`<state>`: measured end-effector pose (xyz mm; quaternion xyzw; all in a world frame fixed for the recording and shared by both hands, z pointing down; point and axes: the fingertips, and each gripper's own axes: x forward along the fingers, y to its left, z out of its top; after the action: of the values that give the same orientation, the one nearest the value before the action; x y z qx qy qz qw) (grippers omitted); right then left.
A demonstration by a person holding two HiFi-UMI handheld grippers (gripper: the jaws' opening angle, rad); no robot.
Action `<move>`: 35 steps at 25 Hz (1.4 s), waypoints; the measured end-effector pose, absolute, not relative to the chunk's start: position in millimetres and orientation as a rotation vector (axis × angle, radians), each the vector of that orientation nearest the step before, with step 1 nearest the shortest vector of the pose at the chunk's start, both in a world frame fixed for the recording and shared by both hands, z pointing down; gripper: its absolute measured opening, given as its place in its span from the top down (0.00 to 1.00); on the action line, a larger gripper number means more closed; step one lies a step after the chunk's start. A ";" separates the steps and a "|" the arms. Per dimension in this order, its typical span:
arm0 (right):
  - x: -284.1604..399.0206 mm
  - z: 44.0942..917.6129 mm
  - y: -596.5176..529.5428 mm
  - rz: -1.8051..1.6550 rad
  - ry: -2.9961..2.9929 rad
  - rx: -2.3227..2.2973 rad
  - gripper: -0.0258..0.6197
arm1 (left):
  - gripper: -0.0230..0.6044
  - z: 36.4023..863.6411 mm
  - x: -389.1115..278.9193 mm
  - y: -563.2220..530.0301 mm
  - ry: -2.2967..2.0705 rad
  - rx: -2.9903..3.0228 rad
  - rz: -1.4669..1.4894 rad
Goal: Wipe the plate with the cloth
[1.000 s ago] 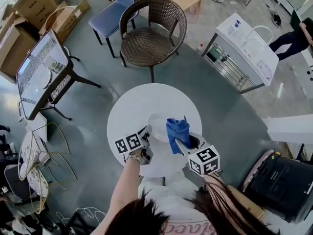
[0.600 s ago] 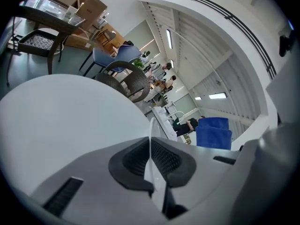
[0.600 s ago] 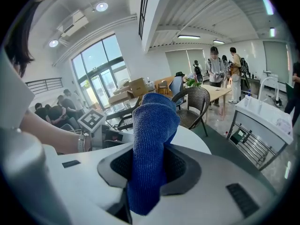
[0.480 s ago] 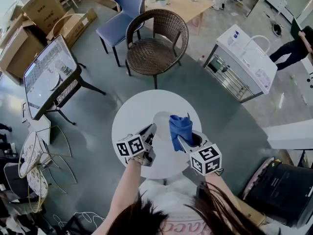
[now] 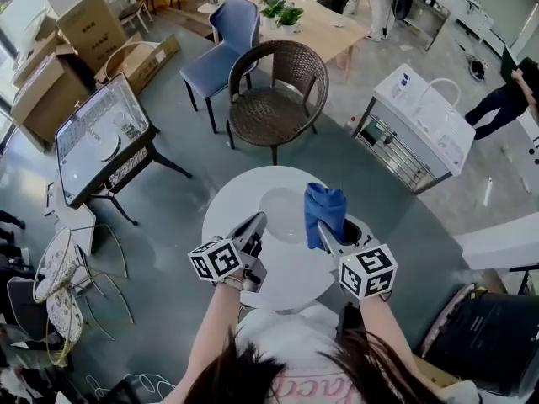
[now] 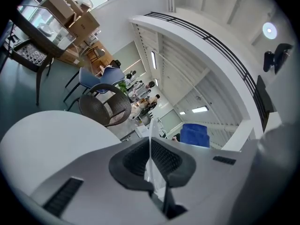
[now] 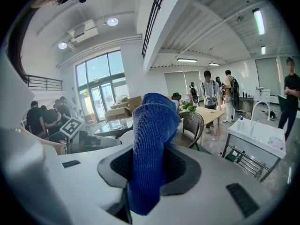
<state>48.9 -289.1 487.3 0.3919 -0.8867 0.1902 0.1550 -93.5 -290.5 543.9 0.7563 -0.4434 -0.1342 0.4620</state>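
Observation:
A white plate (image 5: 285, 209) hangs over the round white table (image 5: 226, 202), held by its near rim. My left gripper (image 5: 257, 222) is shut on that rim. In the left gripper view the plate (image 6: 150, 142) shows edge-on as a thin white blade between the pads of the left gripper (image 6: 151, 165). A blue cloth (image 5: 324, 206) stands bunched just right of the plate, pinched in my right gripper (image 5: 325, 231). In the right gripper view the cloth (image 7: 152, 144) rises from the shut jaws of the right gripper (image 7: 149, 175) and hides what lies ahead.
Beyond the table stand a wicker chair (image 5: 274, 78) and a blue chair (image 5: 224, 34). A glass-topped side table (image 5: 101, 137) is at the left, a white wire cart (image 5: 421, 114) at the right. Cardboard boxes (image 5: 63, 57) sit far left. People stand by a wooden table (image 7: 213, 111).
Both grippers have risen off the table. The plate has come up with the left one and the cloth with the right, staying side by side.

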 end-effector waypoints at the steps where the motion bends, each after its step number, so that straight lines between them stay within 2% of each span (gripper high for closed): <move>1: 50.7 480.4 -289.4 0.534 -2.551 1.138 0.76 | 0.94 533.3 -94.6 -290.0 -1.096 1.881 -0.345; 6: 63.0 436.6 -287.7 0.493 -2.627 1.249 0.76 | 0.94 475.6 -103.5 -284.4 -1.156 2.011 -0.410; 11: 72.4 401.9 -283.9 0.419 -2.693 1.301 0.76 | 0.94 432.0 -104.4 -280.8 -1.197 2.143 -0.351; 18: -6.2 352.0 -271.1 0.200 -2.913 1.007 0.76 | 0.94 414.0 -94.2 -278.6 -1.180 2.169 -0.339; 24: -47.4 366.4 -278.5 0.187 -2.866 0.900 0.76 | 0.94 406.8 -82.1 -272.7 -1.179 2.208 -0.289; 30: -31.1 380.4 -295.8 0.186 -2.785 0.998 0.76 | 0.94 402.2 -80.3 -267.9 -1.159 2.217 -0.302; 35: 10.1 391.7 -316.3 0.190 -2.690 1.156 0.76 | 0.94 402.7 -78.5 -268.1 -1.159 2.220 -0.299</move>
<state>10.1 -316.3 391.7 0.3919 -0.9119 0.0643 0.1038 -78.5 -268.1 402.7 0.8383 -0.4376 -0.1128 0.3049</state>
